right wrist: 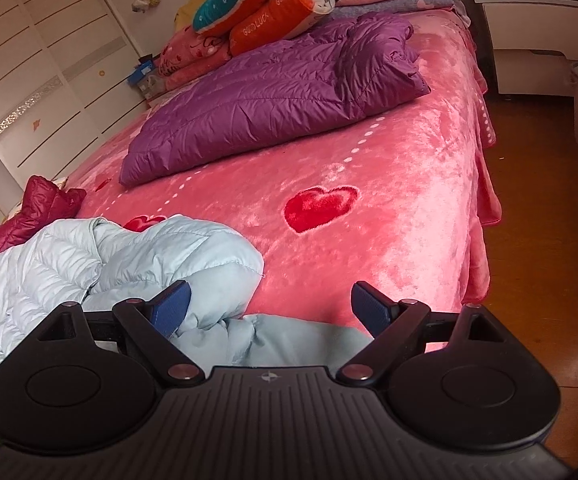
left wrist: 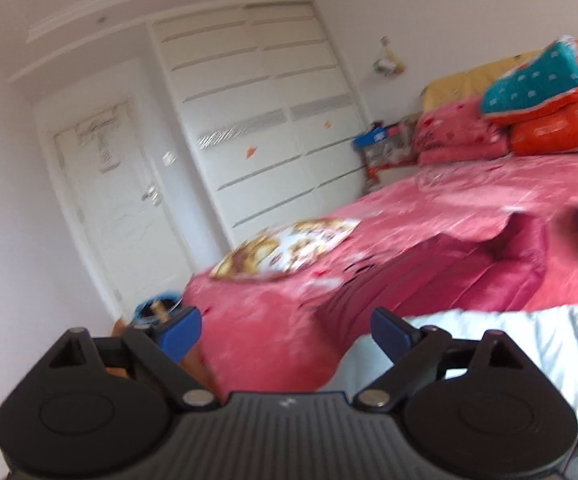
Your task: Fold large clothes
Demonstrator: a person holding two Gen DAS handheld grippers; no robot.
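Clearly, both tools are free of cloth at this moment. The left hand-held gripper [left wrist: 285,330] has its jaws spread wide with nothing between them, and its view is blurred and tilted toward the white wardrobe [left wrist: 257,120]. The right hand-held gripper [right wrist: 269,308] also stands apart and empty, poised over the pale blue down jacket [right wrist: 149,264].

That jacket is the landmark: it lies crumpled at the near edge of the bed [right wrist: 409,200], partly doubled over itself and not yet a tidy fold. Just beyond its far left side sits a dark red jacket [right wrist: 37,208], touching or nearly touching it. Well beyond it, toward the head of the bed, rests a purple jacket [right wrist: 281,84], which looks already folded, with stacked quilts [right wrist: 257,4] behind that.

Several things could go wrong from here. The pale jacket is puffy and slick, so a shallow pinch on the top layer alone would likely slip or lift one layer and undo the fold. Because it sits at the bed's edge, a careless drag could slide it toward the floor [right wrist: 549,280]. A grab made on its left side might also catch the red jacket.
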